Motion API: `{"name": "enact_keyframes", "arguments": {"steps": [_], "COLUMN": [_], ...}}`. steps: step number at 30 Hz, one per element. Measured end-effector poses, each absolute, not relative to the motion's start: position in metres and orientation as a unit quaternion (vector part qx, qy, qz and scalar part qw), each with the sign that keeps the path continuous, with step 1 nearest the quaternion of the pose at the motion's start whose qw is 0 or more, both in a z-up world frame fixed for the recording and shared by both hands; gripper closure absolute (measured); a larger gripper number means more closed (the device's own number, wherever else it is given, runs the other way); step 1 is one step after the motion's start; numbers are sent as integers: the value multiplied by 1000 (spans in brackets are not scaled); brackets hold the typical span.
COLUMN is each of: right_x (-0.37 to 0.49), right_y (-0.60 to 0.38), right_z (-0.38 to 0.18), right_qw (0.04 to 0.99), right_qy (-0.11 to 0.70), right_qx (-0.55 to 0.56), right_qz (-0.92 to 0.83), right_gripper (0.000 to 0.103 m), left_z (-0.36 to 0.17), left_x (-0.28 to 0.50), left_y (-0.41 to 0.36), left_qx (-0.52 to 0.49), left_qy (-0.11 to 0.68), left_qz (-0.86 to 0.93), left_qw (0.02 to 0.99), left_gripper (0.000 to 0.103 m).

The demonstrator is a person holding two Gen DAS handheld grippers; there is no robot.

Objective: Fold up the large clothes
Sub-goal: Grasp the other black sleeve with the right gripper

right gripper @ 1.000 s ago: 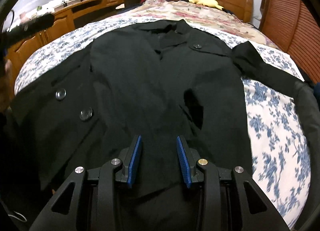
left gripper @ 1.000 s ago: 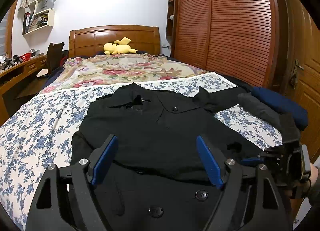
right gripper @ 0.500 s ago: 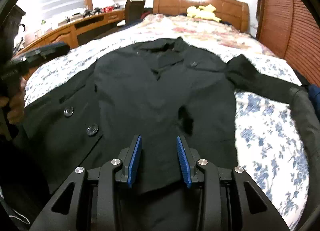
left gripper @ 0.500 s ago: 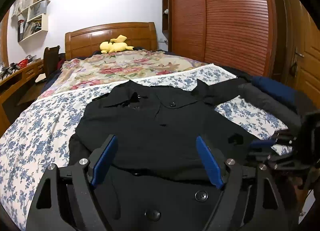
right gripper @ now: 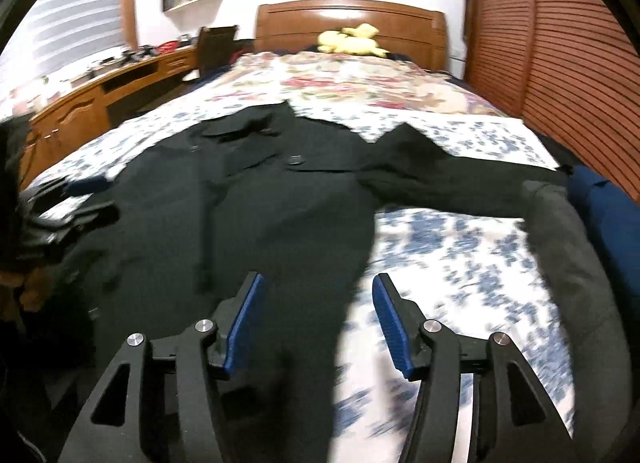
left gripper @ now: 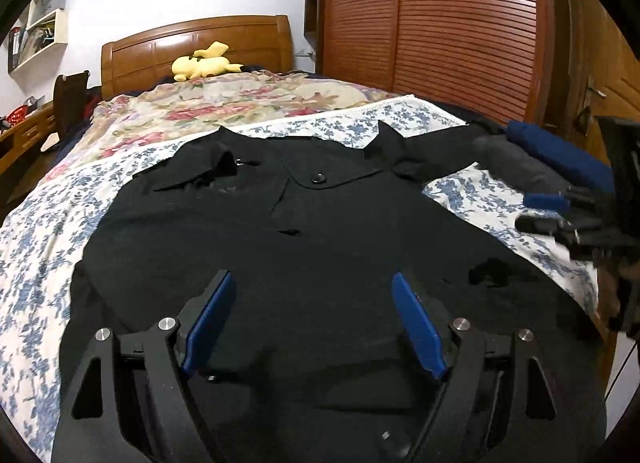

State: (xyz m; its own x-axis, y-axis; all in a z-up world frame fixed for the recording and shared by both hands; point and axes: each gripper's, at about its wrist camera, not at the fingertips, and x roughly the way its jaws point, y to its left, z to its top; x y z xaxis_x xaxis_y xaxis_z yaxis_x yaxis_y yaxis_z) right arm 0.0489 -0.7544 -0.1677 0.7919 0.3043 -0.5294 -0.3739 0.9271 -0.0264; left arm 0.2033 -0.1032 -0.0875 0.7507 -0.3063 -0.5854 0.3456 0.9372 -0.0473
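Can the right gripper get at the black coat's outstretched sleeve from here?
Probably yes: the right gripper is open over the black coat, and the outstretched sleeve lies uncovered on the blue floral bedsheet ahead.

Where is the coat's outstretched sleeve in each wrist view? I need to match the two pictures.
Left wrist view: the outstretched sleeve runs from the black coat's shoulder toward the right edge, upper right of centre.
Right wrist view: the sleeve crosses right of centre, ending by the grey garment.
Shared landmark: the yellow plush toy at the wooden headboard.
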Motion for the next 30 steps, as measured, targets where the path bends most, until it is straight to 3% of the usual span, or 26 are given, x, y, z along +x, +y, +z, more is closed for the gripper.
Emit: {"name": "enact_keyframes", "arguments": {"steps": [15, 30], "right_x": [197, 284], "right_y": [-774, -762], "right_z": [-175, -196], "right_qw": [943, 918], "right_qy": [315, 374], "right_qx": [-48, -132], "right_qz": [92, 5], "right_gripper": [44, 44], "left_z": [-111, -114], "left_x": [213, 214], "left_y": [-95, -93], "left_qx": [-1, -14], "left_qy": [322, 329], "left_qz": [-198, -206], "left_qw": [926, 921], "left_gripper": [22, 22]}}
